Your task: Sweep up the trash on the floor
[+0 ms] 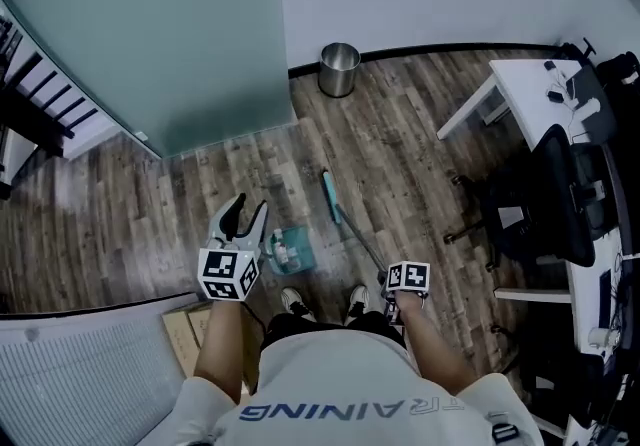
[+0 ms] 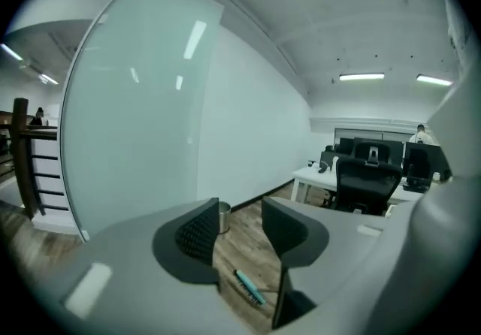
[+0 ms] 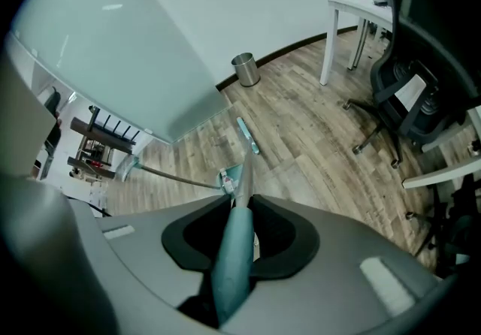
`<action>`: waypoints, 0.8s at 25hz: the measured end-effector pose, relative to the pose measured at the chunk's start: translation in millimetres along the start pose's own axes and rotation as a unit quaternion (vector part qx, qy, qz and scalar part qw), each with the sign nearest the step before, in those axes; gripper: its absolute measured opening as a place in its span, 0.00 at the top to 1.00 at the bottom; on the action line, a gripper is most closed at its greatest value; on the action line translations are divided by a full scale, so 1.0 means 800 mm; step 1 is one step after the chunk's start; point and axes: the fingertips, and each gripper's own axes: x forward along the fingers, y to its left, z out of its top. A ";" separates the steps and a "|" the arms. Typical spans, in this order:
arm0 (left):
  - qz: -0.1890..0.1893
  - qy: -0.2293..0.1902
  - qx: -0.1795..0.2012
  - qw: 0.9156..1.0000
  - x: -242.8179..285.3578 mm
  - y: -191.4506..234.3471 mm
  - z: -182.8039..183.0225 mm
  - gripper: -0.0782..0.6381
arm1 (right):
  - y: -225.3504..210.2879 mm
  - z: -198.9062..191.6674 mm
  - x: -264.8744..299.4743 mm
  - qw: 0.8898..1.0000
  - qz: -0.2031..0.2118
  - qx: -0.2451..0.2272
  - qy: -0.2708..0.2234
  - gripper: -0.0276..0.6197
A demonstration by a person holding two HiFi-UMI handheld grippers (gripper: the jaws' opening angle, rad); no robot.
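Observation:
My right gripper (image 1: 398,300) (image 3: 240,215) points down at the floor, shut on the teal grip of a broom handle (image 3: 231,258). The thin shaft (image 1: 362,242) slants away to the teal broom head (image 1: 330,196) (image 3: 248,136), which rests on the wood floor. Next to it, by my feet, lies a teal dustpan (image 1: 295,249) (image 3: 234,173) with small bits of trash in it; its long handle (image 3: 173,177) lies off to the left. My left gripper (image 1: 248,206) (image 2: 240,224) is held up off the floor, open, with nothing between its fingers.
A steel trash can (image 1: 339,69) (image 2: 224,216) (image 3: 244,69) stands by the far wall. To the right are a white desk (image 1: 530,94) and a black office chair (image 1: 545,199). A frosted glass wall (image 1: 150,34) runs along the left, and cardboard (image 1: 190,334) lies behind my left leg.

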 end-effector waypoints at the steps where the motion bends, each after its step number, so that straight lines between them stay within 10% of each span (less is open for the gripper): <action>1: 0.000 -0.019 0.005 1.000 -0.005 -0.008 0.021 0.66 | 0.000 0.009 -0.005 1.000 0.000 -0.005 -0.007 0.79; 9: 0.058 -0.103 0.022 0.993 -0.044 -0.024 0.138 0.88 | 0.008 0.070 -0.038 0.998 0.007 -0.040 -0.057 0.79; 20: 0.084 -0.156 0.017 0.984 -0.071 -0.066 0.177 0.89 | 0.026 0.153 -0.068 0.989 -0.008 -0.108 -0.101 0.79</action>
